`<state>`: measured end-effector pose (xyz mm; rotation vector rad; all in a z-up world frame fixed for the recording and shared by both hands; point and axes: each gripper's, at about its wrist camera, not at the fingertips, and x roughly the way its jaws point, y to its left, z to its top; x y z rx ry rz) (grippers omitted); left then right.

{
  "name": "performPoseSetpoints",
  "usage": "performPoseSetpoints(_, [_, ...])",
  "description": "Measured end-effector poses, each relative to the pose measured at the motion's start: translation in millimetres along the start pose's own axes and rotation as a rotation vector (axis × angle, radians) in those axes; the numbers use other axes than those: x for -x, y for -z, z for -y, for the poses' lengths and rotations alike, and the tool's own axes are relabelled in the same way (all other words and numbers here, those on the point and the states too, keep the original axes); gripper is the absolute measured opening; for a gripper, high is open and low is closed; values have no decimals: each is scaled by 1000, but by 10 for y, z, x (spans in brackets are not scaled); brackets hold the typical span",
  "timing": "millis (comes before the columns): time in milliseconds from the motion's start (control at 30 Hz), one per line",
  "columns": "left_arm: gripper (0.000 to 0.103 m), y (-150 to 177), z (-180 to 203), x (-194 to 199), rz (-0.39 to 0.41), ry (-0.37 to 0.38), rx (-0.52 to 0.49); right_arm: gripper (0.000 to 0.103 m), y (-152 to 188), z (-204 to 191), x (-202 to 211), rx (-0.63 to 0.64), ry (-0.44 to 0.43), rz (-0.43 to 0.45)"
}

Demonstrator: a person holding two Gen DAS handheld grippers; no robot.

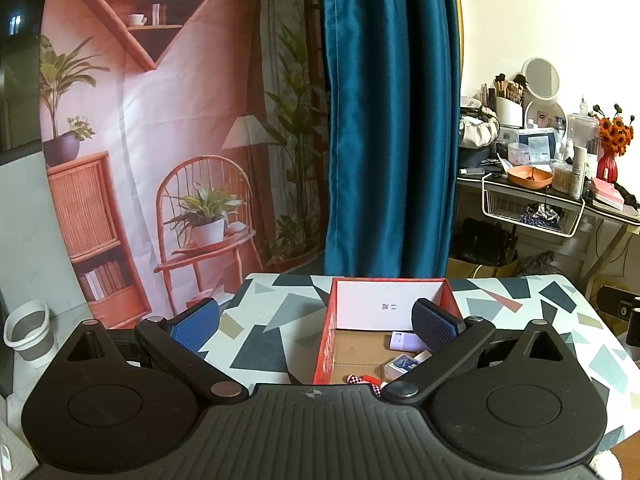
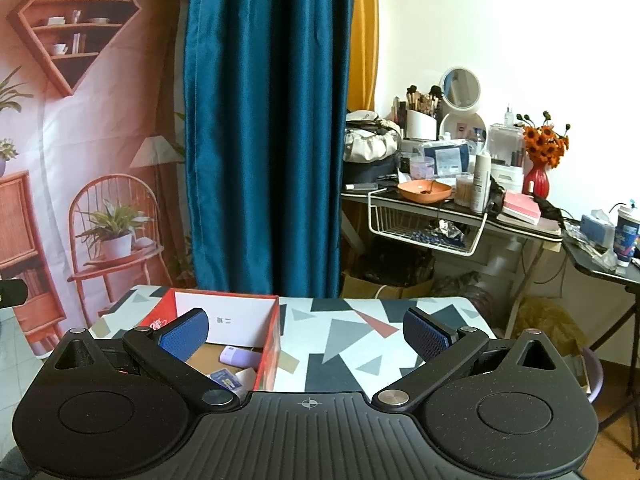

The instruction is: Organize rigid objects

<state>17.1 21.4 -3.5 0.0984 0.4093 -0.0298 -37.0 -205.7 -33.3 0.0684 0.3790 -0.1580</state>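
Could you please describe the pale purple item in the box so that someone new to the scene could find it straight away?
Start at the table with the geometric patterned cloth and find the open red cardboard box standing on it. On the box's brown floor, close to the white back wall, lies the pale lilac rounded case. It is the only purple thing there; its neighbours are white, blue or red.

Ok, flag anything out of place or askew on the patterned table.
Nothing stands out. The red box sits upright on the patterned table, small items lying loose inside it. Both grippers, left and right, are open and empty.
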Motion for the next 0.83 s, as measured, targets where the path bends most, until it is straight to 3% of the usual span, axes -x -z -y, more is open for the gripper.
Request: performPoseSetpoints(833, [103, -13, -10, -14, -10, 8, -3, 103, 8, -6, 0, 12, -3, -4])
